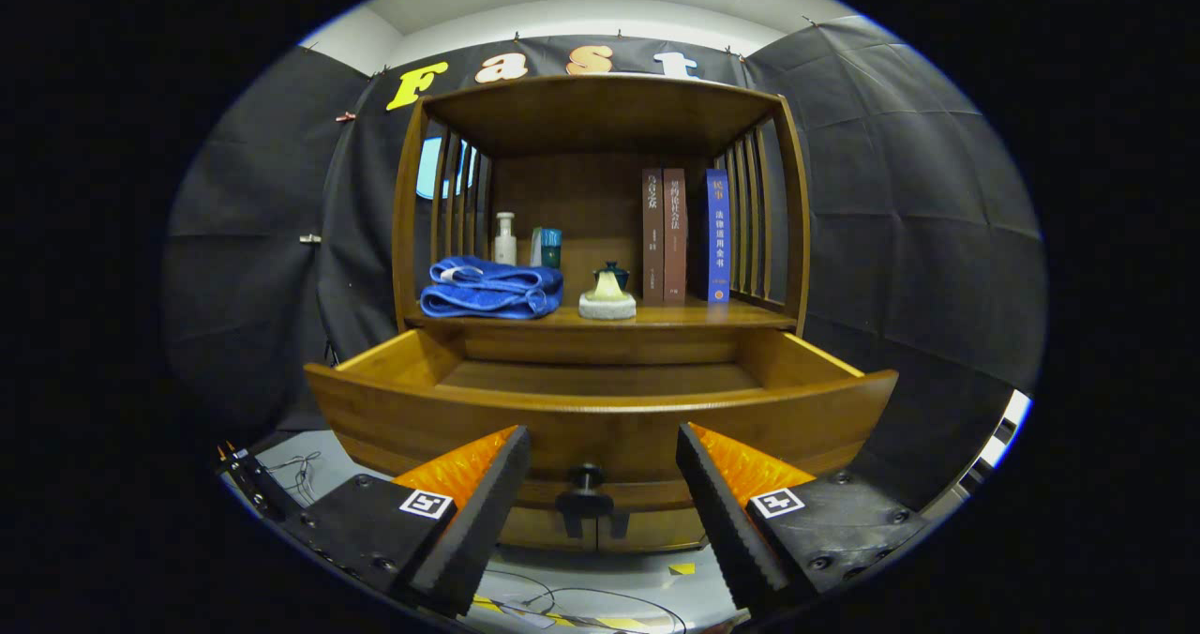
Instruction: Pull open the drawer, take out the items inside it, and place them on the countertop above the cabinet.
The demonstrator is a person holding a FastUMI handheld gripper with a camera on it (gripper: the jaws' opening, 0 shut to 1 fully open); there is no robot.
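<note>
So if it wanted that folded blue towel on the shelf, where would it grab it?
Probably the rounded folded edge facing the front. The blue towel lies flat on the countertop, with a bottle behind, so coming straight in over the open drawer looks easiest, one finger above and one below the fold. The gripper currently has its jaws open, either side of the drawer knob.

The wooden drawer (600,409) stands pulled out, its curved front facing the gripper (600,465), whose fingers stand apart either side of the dark round knob (586,477) at 12 o'clock, not touching it. The visible drawer floor is bare wood. The countertop (675,315) lies beyond at 12 o'clock.
</note>
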